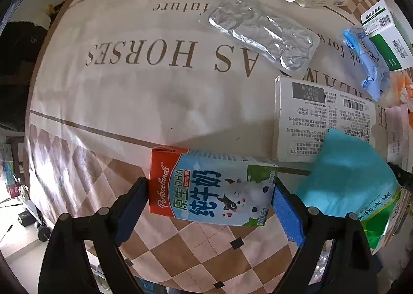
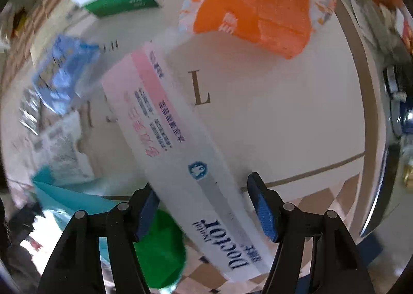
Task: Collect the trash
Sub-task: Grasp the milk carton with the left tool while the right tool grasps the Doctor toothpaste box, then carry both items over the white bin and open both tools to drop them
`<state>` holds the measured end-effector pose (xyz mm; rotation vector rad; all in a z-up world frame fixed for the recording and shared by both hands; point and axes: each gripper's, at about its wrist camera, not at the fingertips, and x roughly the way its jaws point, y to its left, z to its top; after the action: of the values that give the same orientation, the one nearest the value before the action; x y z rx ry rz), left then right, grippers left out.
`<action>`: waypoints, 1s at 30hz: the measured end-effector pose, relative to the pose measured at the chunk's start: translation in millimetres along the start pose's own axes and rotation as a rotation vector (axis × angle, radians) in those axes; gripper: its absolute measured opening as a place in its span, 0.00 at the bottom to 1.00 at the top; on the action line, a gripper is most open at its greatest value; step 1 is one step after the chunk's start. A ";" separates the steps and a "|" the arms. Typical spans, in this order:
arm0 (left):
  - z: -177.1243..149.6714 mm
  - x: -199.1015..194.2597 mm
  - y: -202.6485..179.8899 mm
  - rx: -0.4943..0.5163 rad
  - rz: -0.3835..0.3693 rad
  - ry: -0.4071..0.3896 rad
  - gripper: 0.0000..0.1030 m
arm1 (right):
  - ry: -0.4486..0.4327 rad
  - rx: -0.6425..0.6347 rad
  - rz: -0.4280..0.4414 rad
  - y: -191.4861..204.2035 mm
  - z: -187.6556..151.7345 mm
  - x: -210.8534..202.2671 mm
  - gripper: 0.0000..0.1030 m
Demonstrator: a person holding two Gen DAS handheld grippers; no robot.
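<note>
Left tongs (image 1: 210,202) point down over the milk carton (image 1: 213,187), which lies flat on the bench (image 1: 144,103) near its checked border. Carton's long axis runs straight across the gap, pad to pad; both pads sit at its short ends, seemingly just touching, no firm clamp visible yet. Right tongs (image 2: 204,206) straddle a long white-and-pink box (image 2: 180,149); its long axis runs diagonally through the gap, the left pad close to its edge, the right pad apart: released. Judgement: each hand already sits over its own piece; closing is what remains.
</note>
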<state>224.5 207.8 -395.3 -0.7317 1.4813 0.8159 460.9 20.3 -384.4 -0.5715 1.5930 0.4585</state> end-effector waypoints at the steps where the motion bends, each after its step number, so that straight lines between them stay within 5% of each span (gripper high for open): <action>1: -6.1 -3.8 -7.7 0.001 0.008 -0.005 0.88 | -0.016 -0.022 -0.010 4.5 -1.0 -0.6 0.61; 16: -45.1 -76.3 -34.3 0.026 0.057 -0.180 0.88 | -0.194 0.069 0.036 -11.7 -51.1 -87.3 0.55; 23: -85.4 -121.6 -6.6 0.062 0.010 -0.303 0.88 | -0.285 0.158 0.110 -23.0 -131.3 -116.1 0.55; 30: -158.2 -139.5 45.1 0.161 -0.060 -0.379 0.88 | -0.350 0.239 0.194 18.0 -248.0 -138.0 0.54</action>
<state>109.3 97.7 -249.8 -0.4675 1.1618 0.7338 261.1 -101.8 -222.9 -0.1436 1.3456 0.4752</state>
